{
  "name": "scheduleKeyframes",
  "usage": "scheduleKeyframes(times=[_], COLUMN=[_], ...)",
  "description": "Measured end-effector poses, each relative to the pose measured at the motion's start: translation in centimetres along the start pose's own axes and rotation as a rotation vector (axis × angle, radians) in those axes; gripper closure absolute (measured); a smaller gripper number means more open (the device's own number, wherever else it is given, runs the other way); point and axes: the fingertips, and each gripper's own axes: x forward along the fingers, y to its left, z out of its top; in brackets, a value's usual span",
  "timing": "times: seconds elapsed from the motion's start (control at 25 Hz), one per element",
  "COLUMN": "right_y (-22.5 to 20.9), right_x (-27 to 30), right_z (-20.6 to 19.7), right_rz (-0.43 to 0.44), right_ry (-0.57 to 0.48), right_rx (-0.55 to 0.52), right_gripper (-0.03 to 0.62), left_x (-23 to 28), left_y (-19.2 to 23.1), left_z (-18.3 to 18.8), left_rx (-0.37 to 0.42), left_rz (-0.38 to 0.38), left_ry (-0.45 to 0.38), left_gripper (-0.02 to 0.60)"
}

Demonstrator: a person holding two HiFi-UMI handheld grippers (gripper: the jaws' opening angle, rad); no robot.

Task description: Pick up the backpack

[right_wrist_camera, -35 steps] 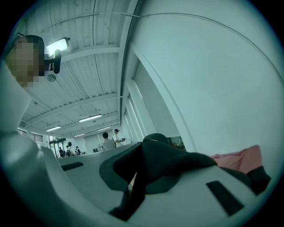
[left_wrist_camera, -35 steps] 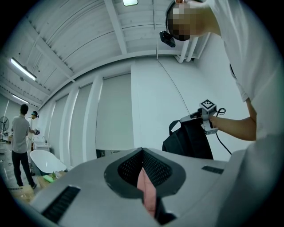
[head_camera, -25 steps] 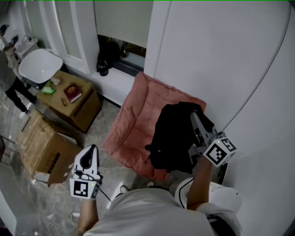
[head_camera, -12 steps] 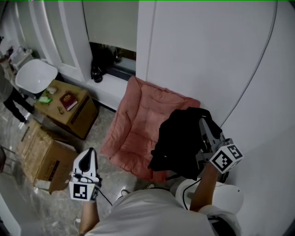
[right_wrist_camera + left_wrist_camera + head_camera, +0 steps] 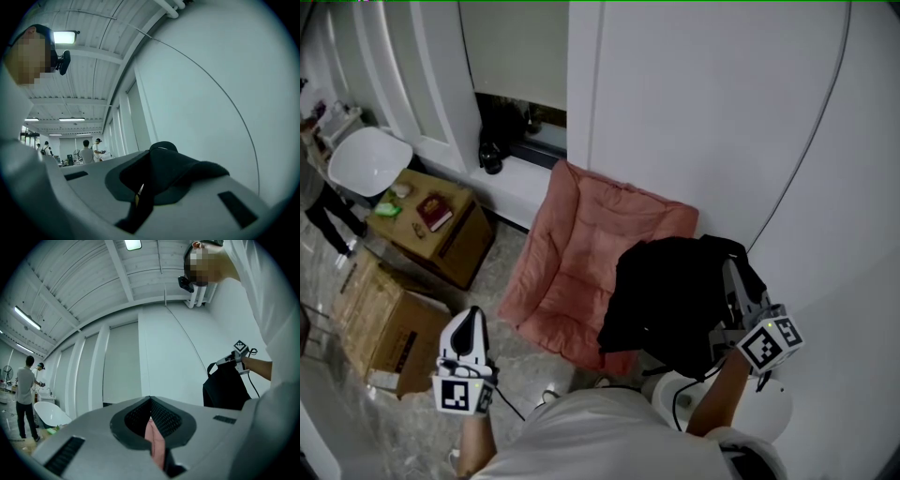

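Head view, lower right: right gripper (image 5: 733, 274) pinches the backpack (image 5: 670, 295), already lifted off the chair (image 5: 577, 248); left gripper (image 5: 471, 323) closed, empty.

Head camera's up high, peering steeply down at the floor (image 5: 492, 281), the left claw (image 5: 471, 321) and the right claw (image 5: 733, 274). The left gripper view sits tight behind its own jaws, facing roughly level, and shares the backpack (image 5: 226, 389) and white wall (image 5: 164, 366) with the head view. The right gripper view hugs its jaws too, looking along that wall toward the ceiling (image 5: 89, 70).
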Motion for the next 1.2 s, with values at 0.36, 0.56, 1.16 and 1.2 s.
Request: scheduleKeyframes(times=[0.36, 0.56, 1.16, 1.2], right_y=[-1.6, -3.0, -3.6, -3.5], right_x=[-3.9, -5.4, -7.2, -7.1], right_z=[0.4, 0.0, 0.0, 0.0], right_rz=[-0.103, -0.143, -0.187, -0.188], right_ry=[-0.013, -0.014, -0.05, -0.05], right_rx=[-0.03, -0.005, 0.041, 0.037], right_gripper=[0.563, 0.563, 0.563, 0.563], left_x=[-1.8, -2.4, -0.8, -1.0], left_y=[1.4, 2.1, -0.1, 0.2], left_z=[0.9, -0.8, 0.4, 0.3], left_rx=[-0.005, 0.007, 0.038, 0.037], left_rz=[0.071, 0.095, 0.001, 0.009], left_ry=[-0.007, 0.041, 0.025, 0.034], left_gripper=[0.566, 0.566, 0.566, 0.566])
